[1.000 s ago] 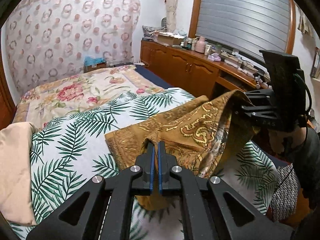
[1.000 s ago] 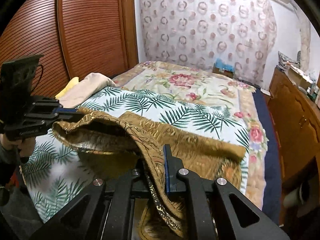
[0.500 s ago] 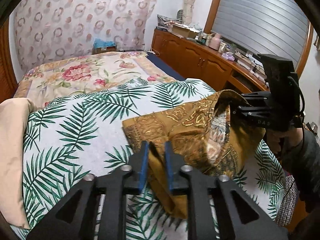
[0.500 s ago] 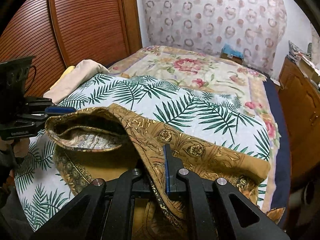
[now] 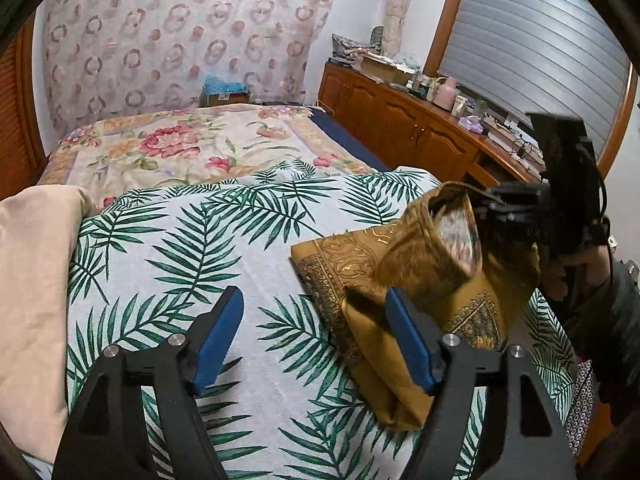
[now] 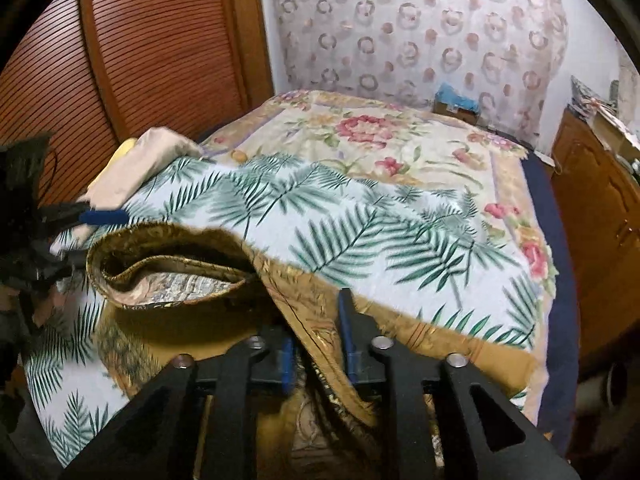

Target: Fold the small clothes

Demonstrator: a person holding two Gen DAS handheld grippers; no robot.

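Palm-leaf printed white cotton cover spreads over the near half of the bed, with a floral cream bedspread beyond it to the far end. The cover's left and middle lie bare and flat, giving wide room there. Its right edge drops off beside a brown wooden cabinet, and a ribbed red-brown wooden wardrobe door stands on the left side of the bed. A plain beige folded blanket lies along the cover's left edge.

The golden-brown patterned woven garment sits on the right part of the cover. Its far portion lies flat and its near portion is bunched and lifted, the hem curling open to show a pale printed lining.

The left gripper is spread wide over the cover and holds nothing. Its right blue pad is just against the garment's near left edge. One second ago these fingers were pinched together on the cloth, and half a second ago they were only slightly parted.

The right gripper has its fingers narrowly parted, with a fold of the garment draped between them. Earlier they were clamped on that fold. From the left wrist view it appears blurred at the raised right corner of the cloth.
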